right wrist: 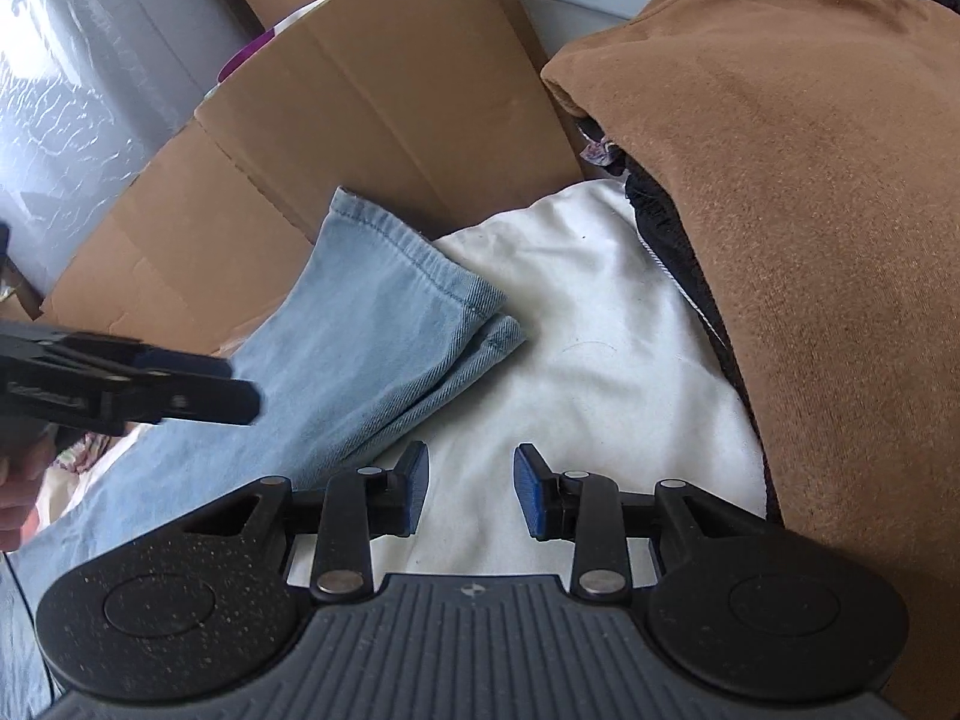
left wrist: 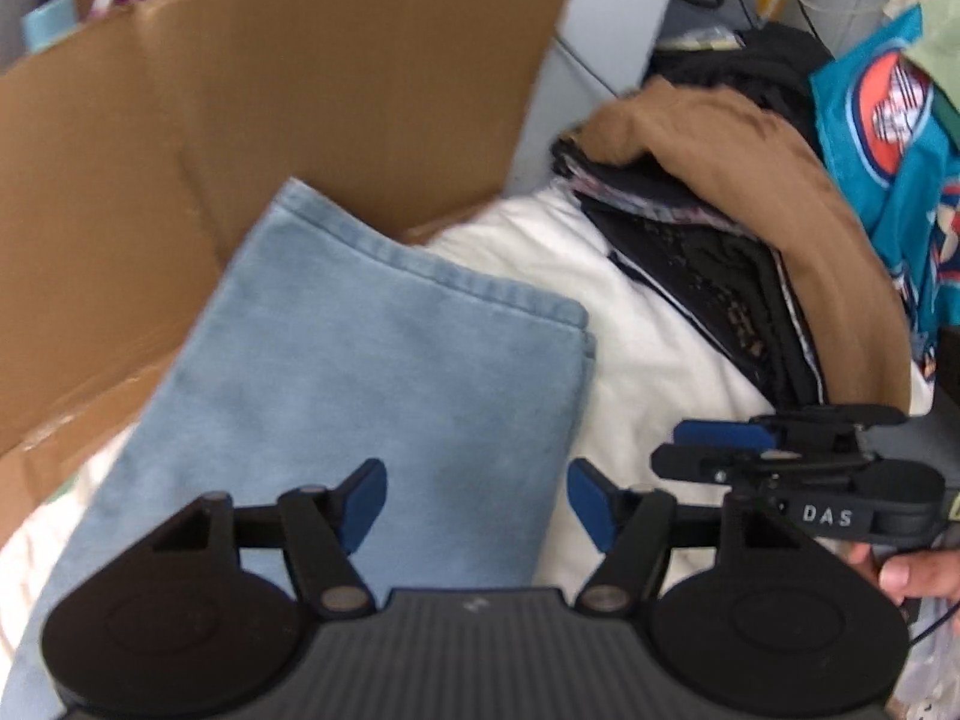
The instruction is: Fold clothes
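Folded light-blue jeans (left wrist: pixel 360 360) lie flat on a white sheet (left wrist: pixel 660 348), hem end toward a brown cardboard box (left wrist: pixel 270 90) that stands just behind them. The upper hem corner of the jeans leans against the box flap; the long folded edge faces the bare white sheet.

Left gripper (left wrist: pixel 477 501): fingers released, spread apart, nothing between the blue pads. It hangs over the near part of the jeans, pointing steeply down; not touching the denim as far as can be seen.

Right gripper (right wrist: pixel 471 489): fingers released, a narrower gap, nothing between them. It sits just beside the jeans' folded edge, over bare sheet. In the left wrist view it shows side-on, a hand (left wrist: pixel 912 573) on its grip.

Beyond the sheet from the jeans: a heap of clothes topped by a tan-brown garment (right wrist: pixel 810 210), dark garments (left wrist: pixel 720 288) under it. A teal printed fabric (left wrist: pixel 900 138) hangs beyond the heap.
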Motion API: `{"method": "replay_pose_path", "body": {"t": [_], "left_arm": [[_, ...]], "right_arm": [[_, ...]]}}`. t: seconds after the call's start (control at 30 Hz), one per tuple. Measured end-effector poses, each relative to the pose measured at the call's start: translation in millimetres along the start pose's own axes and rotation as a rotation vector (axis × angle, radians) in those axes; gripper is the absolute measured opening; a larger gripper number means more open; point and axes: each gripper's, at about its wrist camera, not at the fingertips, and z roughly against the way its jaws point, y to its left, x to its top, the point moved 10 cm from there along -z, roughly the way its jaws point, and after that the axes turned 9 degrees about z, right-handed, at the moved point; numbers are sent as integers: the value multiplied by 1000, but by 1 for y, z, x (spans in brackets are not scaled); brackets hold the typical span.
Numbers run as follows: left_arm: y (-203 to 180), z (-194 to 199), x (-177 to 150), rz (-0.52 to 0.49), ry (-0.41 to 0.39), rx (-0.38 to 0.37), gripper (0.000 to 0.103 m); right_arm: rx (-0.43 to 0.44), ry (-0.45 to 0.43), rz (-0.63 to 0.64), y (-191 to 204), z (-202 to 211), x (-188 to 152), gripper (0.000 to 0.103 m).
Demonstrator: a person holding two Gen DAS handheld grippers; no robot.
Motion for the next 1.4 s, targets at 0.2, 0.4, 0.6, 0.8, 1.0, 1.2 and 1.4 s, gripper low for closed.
{"method": "replay_pose_path", "body": {"t": [0.2, 0.4, 0.6, 0.8, 1.0, 1.2, 1.4], "left_arm": [[-14, -34, -19, -77, 62, 33, 69], [-17, -38, -28, -178, 52, 118, 62], [-19, -28, -23, -177, 38, 85, 23], [-24, -16, -15, -173, -8, 78, 2], [-23, -1, -8, -152, -38, 61, 2], [-25, 9, -4, -156, -47, 23, 2], [-20, -4, -7, -146, -5, 11, 2]], "right_arm": [[-6, -12, -12, -6, -1, -6, 34], [13, -14, -73, -4, -8, -11, 34], [41, -15, -72, 1, -14, -3, 34], [57, -44, -34, 7, -11, 11, 34], [73, -69, -3, 12, -18, 25, 34], [105, -62, 72, 28, -45, 33, 34], [42, -10, 54, 11, -64, 22, 22]]}}
